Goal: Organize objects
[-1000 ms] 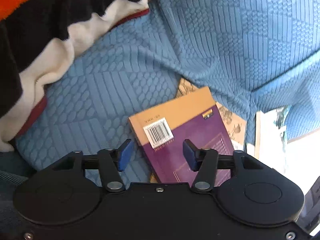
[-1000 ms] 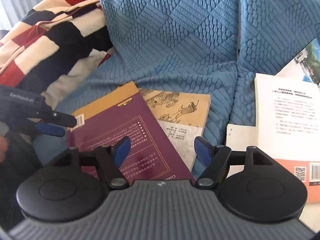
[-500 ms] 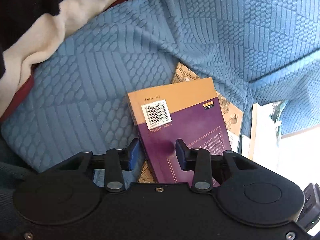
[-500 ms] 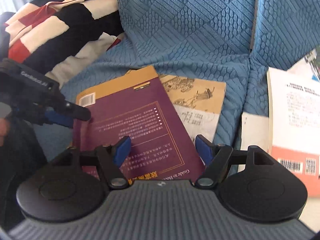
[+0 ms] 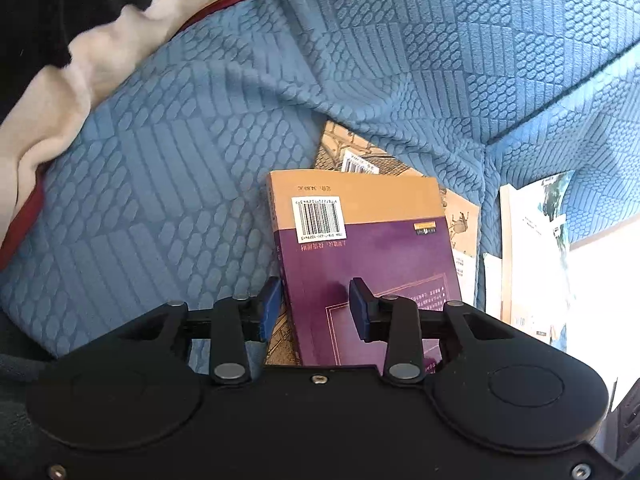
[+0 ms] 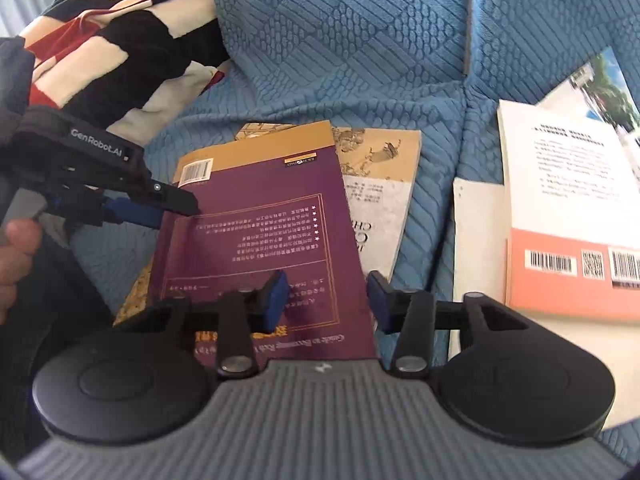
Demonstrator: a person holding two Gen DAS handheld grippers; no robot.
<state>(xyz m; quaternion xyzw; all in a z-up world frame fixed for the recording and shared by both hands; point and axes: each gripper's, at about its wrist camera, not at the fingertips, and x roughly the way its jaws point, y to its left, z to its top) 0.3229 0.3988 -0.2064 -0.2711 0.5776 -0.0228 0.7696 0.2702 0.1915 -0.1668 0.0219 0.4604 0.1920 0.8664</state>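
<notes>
A purple book [image 5: 360, 240] with a tan band and a barcode lies on a blue quilted sofa [image 5: 180, 200], on top of a tan illustrated book [image 5: 460, 216]. My left gripper [image 5: 316, 308] is shut on the purple book's left edge. In the right wrist view the left gripper [image 6: 160, 206] has one finger on the cover and its blue pad under the edge. My right gripper [image 6: 326, 300] hovers over the purple book [image 6: 260, 216]. Its jaws are closing with the book's near right corner between them; the pads do not visibly press it.
A white and orange book [image 6: 568, 200] lies on papers at the right of the seat. A red, black and cream striped blanket [image 6: 120, 40] is heaped at the left. A hand [image 6: 16, 248] holds the left gripper. The tan illustrated book [image 6: 380, 160] sticks out behind the purple one.
The left jaws narrowed onto the purple book's left edge, and the book turned squarer to that view. The right gripper moved over the book's near corner and its jaws narrowed.
</notes>
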